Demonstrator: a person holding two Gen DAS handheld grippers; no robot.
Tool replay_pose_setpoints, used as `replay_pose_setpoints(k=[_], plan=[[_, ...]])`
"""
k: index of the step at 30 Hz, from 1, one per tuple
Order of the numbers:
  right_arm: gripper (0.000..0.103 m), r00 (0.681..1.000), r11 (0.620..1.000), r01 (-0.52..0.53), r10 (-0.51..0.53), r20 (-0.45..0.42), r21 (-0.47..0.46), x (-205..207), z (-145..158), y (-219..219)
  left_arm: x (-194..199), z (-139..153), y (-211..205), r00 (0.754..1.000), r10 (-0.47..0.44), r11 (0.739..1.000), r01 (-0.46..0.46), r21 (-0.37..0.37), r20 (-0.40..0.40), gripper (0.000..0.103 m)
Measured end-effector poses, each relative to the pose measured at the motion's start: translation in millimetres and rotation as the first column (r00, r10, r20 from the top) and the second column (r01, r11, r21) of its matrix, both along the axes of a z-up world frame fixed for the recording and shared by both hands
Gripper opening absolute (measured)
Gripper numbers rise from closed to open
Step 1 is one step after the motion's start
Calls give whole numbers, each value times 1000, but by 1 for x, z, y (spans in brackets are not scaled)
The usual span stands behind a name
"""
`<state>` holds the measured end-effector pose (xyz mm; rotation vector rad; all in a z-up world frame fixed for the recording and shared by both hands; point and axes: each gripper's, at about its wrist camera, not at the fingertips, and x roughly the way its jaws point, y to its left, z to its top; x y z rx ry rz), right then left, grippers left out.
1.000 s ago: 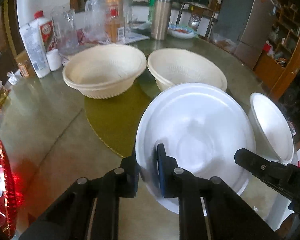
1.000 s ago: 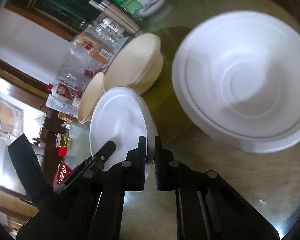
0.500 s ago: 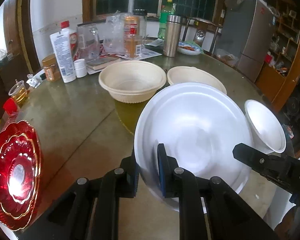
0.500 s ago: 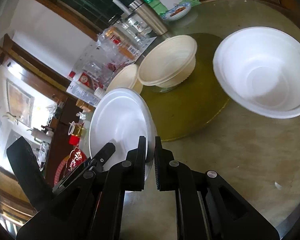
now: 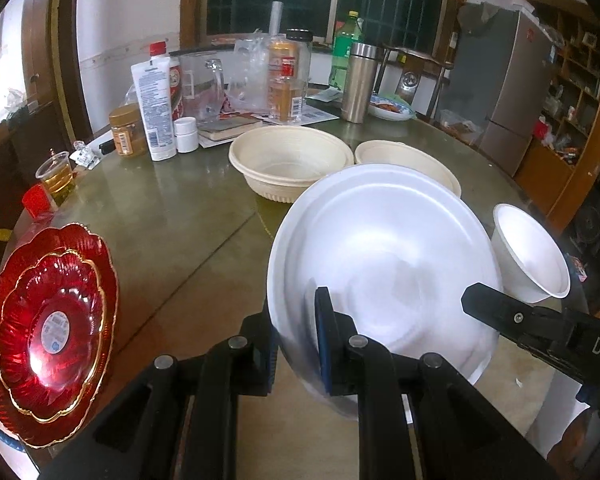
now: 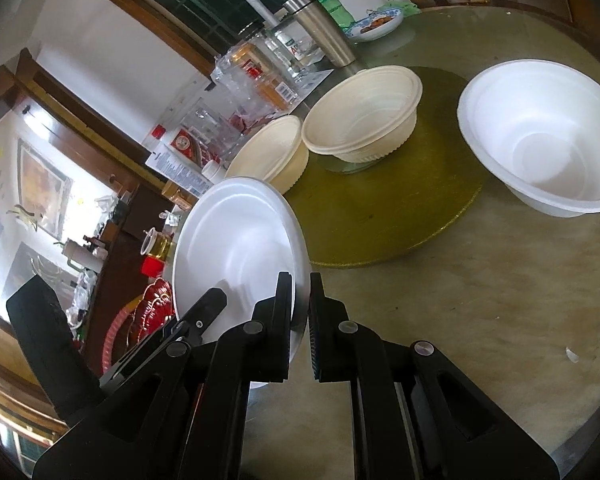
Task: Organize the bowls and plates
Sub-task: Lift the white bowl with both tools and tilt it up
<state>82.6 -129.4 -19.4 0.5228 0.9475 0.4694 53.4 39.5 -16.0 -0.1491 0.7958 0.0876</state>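
My left gripper [image 5: 296, 344] is shut on the rim of a large white foam bowl [image 5: 384, 264] and holds it tilted above the table. My right gripper [image 6: 300, 312] grips the same bowl's [image 6: 236, 248] rim on its other side, jaws closed on the edge. Its black finger shows in the left wrist view [image 5: 512, 316]. A second white foam bowl [image 6: 540, 136] stands on the table at the right; it also shows in the left wrist view [image 5: 532, 252]. Two cream bowls [image 5: 292, 160] [image 5: 408, 160] stand further back. Stacked red plates [image 5: 48, 320] lie at the left edge.
A gold round mat [image 6: 384, 204] lies under the cream bowls. Bottles, jars, a steel flask [image 5: 358, 80], a glass mug and a cup of amber liquid [image 5: 56, 176] crowd the table's far and left side. A small dish of food [image 5: 388, 108] sits at the back.
Both grippers have lifted and pulled back with the white bowl; the cream bowls and the second white bowl look farther away, and the red plates have come into the left view.
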Motion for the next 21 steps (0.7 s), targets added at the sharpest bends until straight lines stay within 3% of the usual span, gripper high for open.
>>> replay_pose_setpoints(k=[13, 21], plan=[[7, 999, 999, -38, 38, 35, -18, -6, 2, 19, -15, -1, 15, 999, 46, 999, -45, -16, 24, 16], [7, 997, 999, -52, 52, 51, -10, -10, -3, 25, -26, 0, 17, 996, 65, 998, -66, 14, 60, 16]])
